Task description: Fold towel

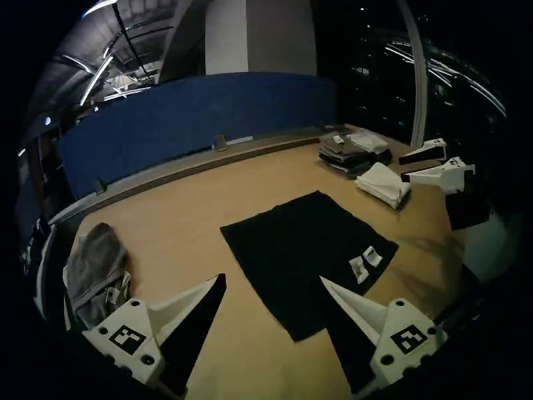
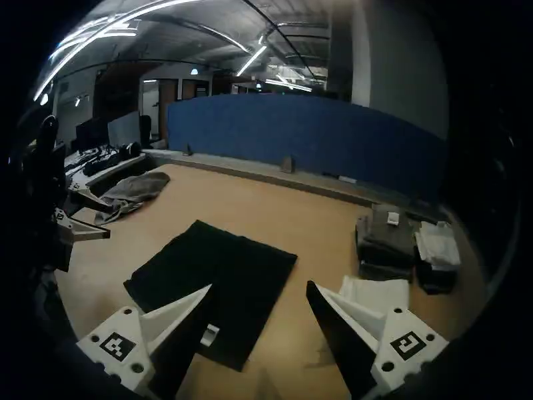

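Note:
A black towel [image 1: 300, 247] lies flat on the wooden table [image 1: 193, 220], with two small white tags [image 1: 365, 261] near its right corner. My left gripper [image 1: 273, 278] hovers open just above the towel's near edge, nothing between its fingers. Off to the right, above the table's edge, is my right gripper [image 1: 402, 169], also open. In the right gripper view the same towel [image 2: 220, 267] spreads ahead of the right gripper [image 2: 258, 285], whose fingers stand wide apart over the towel's near side. The left gripper [image 2: 110, 221] pokes in from the left edge, beside the towel.
A crumpled grey cloth [image 1: 96, 267] [image 2: 136, 187] sits at one end of the table. Folded white towels [image 1: 383, 183] [image 2: 373, 293] and a dark folded stack [image 1: 346, 157] [image 2: 383, 243] sit at the other. A blue partition [image 1: 200, 120] runs along the far edge.

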`<state>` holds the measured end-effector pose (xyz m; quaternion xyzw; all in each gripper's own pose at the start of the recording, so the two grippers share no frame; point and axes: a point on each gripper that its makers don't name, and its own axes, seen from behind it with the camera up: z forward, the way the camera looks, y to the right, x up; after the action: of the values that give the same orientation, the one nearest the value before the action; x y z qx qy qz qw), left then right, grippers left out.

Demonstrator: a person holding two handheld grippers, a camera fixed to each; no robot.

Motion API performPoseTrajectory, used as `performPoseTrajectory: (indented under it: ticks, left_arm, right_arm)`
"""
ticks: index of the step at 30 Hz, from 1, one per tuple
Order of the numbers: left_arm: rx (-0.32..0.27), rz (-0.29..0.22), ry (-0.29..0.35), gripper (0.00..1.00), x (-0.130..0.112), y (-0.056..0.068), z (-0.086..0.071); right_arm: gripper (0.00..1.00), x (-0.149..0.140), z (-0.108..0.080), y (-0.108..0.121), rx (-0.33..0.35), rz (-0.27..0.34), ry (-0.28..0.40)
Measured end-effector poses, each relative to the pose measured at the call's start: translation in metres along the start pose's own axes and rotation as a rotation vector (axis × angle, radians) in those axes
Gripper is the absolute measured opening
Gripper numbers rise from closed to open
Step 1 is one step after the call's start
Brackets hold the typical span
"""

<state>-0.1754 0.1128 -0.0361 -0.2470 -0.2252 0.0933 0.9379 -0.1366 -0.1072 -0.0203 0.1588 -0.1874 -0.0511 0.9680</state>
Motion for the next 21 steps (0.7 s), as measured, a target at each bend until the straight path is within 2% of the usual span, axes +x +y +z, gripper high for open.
performPoseTrajectory:
  ticks: [13, 21]
  left_arm:
    - [-0.050, 0.018, -0.110, 0.93, -0.055, 0.017, 0.017]
    - [-0.077, 0.033, -0.178, 0.93, -0.079, 0.024, 0.023]
  right_arm:
    - [1.00, -0.063, 0.013, -0.017, 0.022, -0.013, -0.105]
    - [1.00, -0.093, 0.019, -0.027, 0.041, -0.006, -0.167]
